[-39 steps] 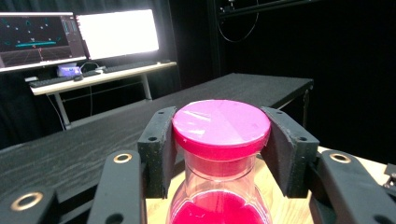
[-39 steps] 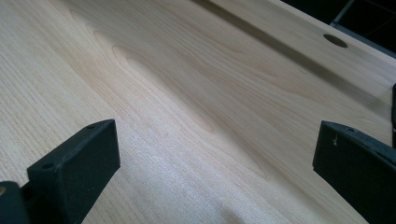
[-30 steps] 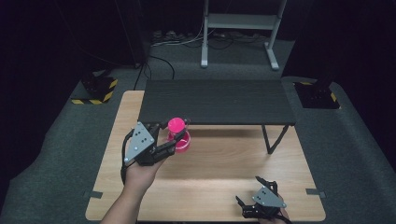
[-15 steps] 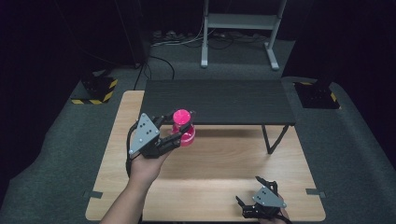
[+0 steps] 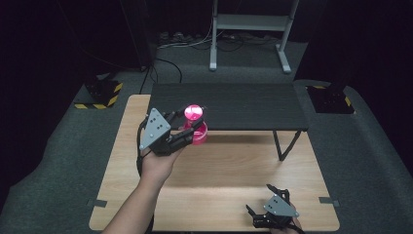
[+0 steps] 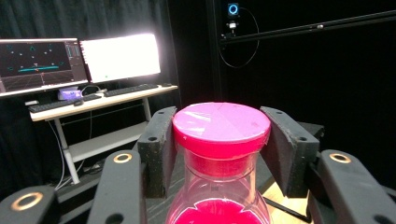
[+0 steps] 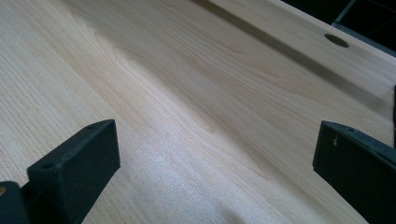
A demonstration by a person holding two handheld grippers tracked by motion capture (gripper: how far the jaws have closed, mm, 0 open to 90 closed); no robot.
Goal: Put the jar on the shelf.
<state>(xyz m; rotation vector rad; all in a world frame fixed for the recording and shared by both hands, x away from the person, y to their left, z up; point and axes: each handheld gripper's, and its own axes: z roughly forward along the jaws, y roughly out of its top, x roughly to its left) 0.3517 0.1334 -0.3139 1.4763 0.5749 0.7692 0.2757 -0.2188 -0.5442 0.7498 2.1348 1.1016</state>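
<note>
Lifted higher since a second ago: pink bottle (image 6: 219, 154) off the wooden table (image 5: 234, 165), clamped at the neck by the left gripper (image 5: 187, 127). Looks rigid, slick, light; best held under the cap. Right gripper (image 5: 265, 207) spread wide, empty, low over the table.

The light wooden rectangular bench (image 5: 219, 165) stands on a grey carpeted floor (image 5: 370, 161). A low black rectangular shelf on thin black legs (image 5: 229, 105) stands across the far part of the bench. Black-and-yellow striped floor blocks (image 5: 100, 95) lie at the far left and far right of the bench. A white metal desk frame (image 5: 251, 22) stands beyond, with black cables on the floor (image 5: 165, 68) near it. The surroundings are dark, with black curtains (image 6: 327, 93). Two lit monitors (image 6: 79, 58) stand on a white desk with keyboards (image 6: 100, 100). A small black camera with a blue ring light (image 6: 233, 10) hangs on a black horizontal rail (image 6: 308, 29).
</note>
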